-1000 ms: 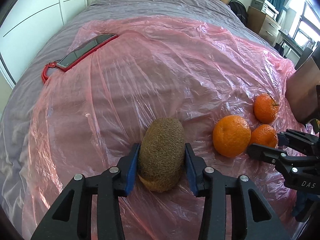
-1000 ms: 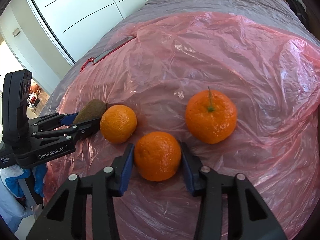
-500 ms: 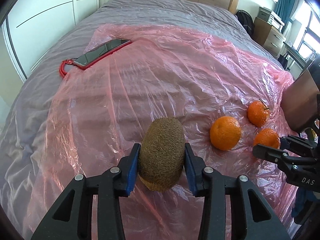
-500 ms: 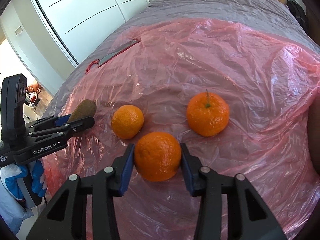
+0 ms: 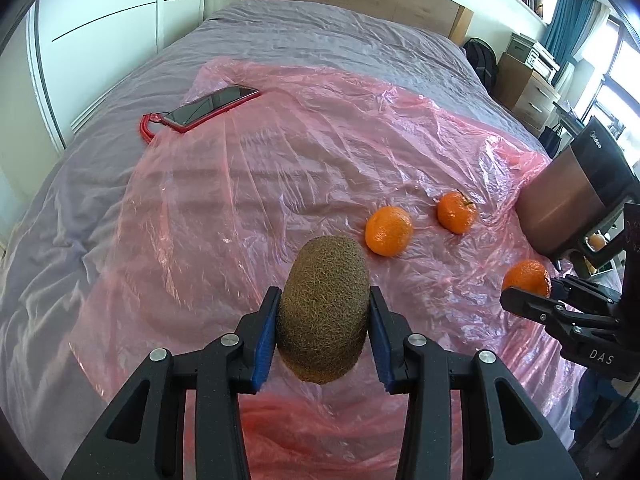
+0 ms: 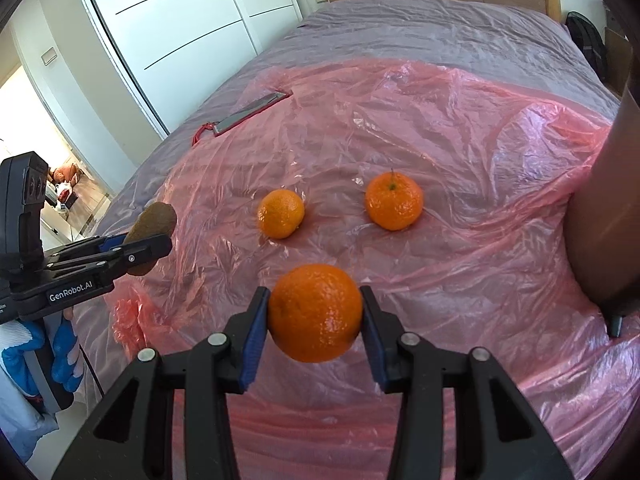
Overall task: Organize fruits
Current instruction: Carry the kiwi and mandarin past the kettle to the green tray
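My left gripper (image 5: pixel 324 320) is shut on a brown fuzzy kiwi (image 5: pixel 325 308), held above the pink plastic sheet (image 5: pixel 280 168). My right gripper (image 6: pixel 316 316) is shut on an orange mandarin (image 6: pixel 316 312), also lifted off the sheet. Two more mandarins lie on the sheet: one without a stem (image 6: pixel 281 213) and one with a short stem (image 6: pixel 394 201). In the left wrist view they are the mandarin (image 5: pixel 388 231) and the stemmed one (image 5: pixel 457 213). The right gripper (image 5: pixel 532 296) with its mandarin (image 5: pixel 526 276) shows at the right edge there. The left gripper (image 6: pixel 148 240) with the kiwi (image 6: pixel 154 218) shows at the left in the right wrist view.
The sheet covers a grey bed (image 5: pixel 320 40). A phone in a red case (image 5: pixel 212 107) lies at the sheet's far left corner. A brown cylindrical container (image 5: pixel 568 200) stands at the right edge. White wardrobe doors (image 6: pixel 180 20) run along the left. A blue-gloved hand (image 6: pixel 60 352) holds the left gripper.
Both grippers rose and pulled back from the sheet, carrying the kiwi and the mandarin. The two mandarins left on the sheet look smaller and farther away.
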A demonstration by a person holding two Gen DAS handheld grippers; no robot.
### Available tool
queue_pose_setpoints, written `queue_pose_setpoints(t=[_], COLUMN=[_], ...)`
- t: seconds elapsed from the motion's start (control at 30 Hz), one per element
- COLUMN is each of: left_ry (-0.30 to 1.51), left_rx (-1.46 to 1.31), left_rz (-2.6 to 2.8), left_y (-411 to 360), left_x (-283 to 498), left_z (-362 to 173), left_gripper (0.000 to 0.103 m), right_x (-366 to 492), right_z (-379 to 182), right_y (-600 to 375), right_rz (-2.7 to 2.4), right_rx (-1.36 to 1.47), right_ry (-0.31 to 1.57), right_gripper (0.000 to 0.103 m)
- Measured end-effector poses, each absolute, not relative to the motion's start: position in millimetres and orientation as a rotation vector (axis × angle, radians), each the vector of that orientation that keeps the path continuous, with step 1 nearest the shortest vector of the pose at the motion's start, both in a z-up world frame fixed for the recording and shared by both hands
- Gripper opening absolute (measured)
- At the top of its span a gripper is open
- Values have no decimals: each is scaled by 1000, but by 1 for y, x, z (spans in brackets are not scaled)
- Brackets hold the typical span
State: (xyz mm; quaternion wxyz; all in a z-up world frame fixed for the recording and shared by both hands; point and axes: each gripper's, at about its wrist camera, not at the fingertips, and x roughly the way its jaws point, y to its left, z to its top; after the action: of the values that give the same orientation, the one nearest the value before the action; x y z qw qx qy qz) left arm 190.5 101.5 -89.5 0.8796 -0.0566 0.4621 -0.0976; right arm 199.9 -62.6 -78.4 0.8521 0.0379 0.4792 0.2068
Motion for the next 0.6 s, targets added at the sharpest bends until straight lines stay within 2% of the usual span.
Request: queue_pose_setpoints(t=[0.6], left_ry=[881], left_rx=[-103], left_rz=[-245], left_y=[70], left_x=[97], left_z=[-54], left_gripper=[37], right_x=[108], right_z=[-29], right_y=[-89], right_rz=[404], right_rx=[2], right_ry=[968], right_gripper=[32])
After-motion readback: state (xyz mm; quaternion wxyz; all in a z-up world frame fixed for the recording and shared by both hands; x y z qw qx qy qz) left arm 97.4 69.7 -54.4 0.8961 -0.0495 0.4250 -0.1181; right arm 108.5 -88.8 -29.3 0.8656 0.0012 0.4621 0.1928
